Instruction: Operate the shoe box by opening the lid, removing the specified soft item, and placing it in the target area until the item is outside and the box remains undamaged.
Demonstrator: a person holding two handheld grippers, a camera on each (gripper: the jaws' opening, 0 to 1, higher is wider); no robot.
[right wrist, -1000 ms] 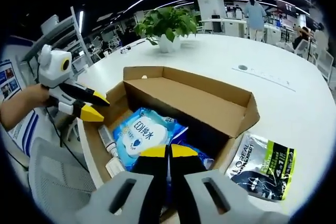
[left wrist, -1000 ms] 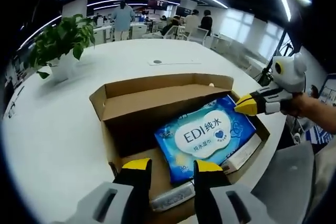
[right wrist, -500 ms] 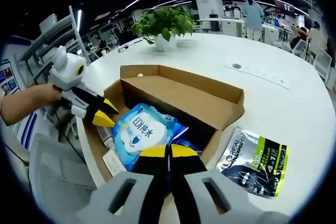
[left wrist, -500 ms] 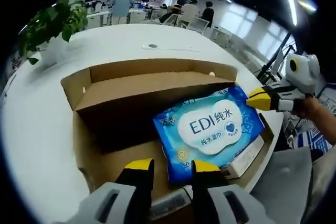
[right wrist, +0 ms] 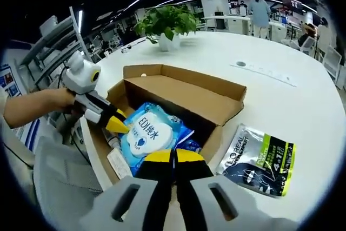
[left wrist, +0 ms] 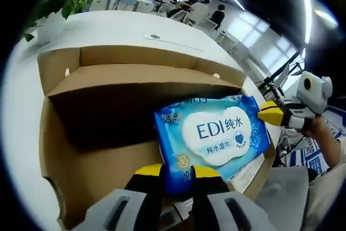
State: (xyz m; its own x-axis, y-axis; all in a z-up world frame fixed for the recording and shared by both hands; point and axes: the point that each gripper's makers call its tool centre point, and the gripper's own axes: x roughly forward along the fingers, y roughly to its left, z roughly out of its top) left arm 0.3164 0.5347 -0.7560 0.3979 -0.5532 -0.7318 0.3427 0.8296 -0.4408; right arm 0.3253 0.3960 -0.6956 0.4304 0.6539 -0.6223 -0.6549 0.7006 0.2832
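Shoe box [right wrist: 186,93], lid open, on white table [right wrist: 281,106]. Left gripper [left wrist: 174,170] pinches the wet-wipes pack [left wrist: 213,136] by its near edge, inside the box. Right gripper [right wrist: 173,156], jaws together on nothing, hovers at the box's near wall. Black-green sachet [right wrist: 259,160] lies at 3 o'clock of the box; potted plant [right wrist: 165,25] at 12.

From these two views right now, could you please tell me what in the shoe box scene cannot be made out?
- Under the wipes pack, left gripper view: box contents hidden by the pack.
- Left claw grip: pack corner overlaps the tips; contact unclear.
- Right claw, right gripper view: jaws together over dark items; anything held unclear.
- Sachet small print: too small.
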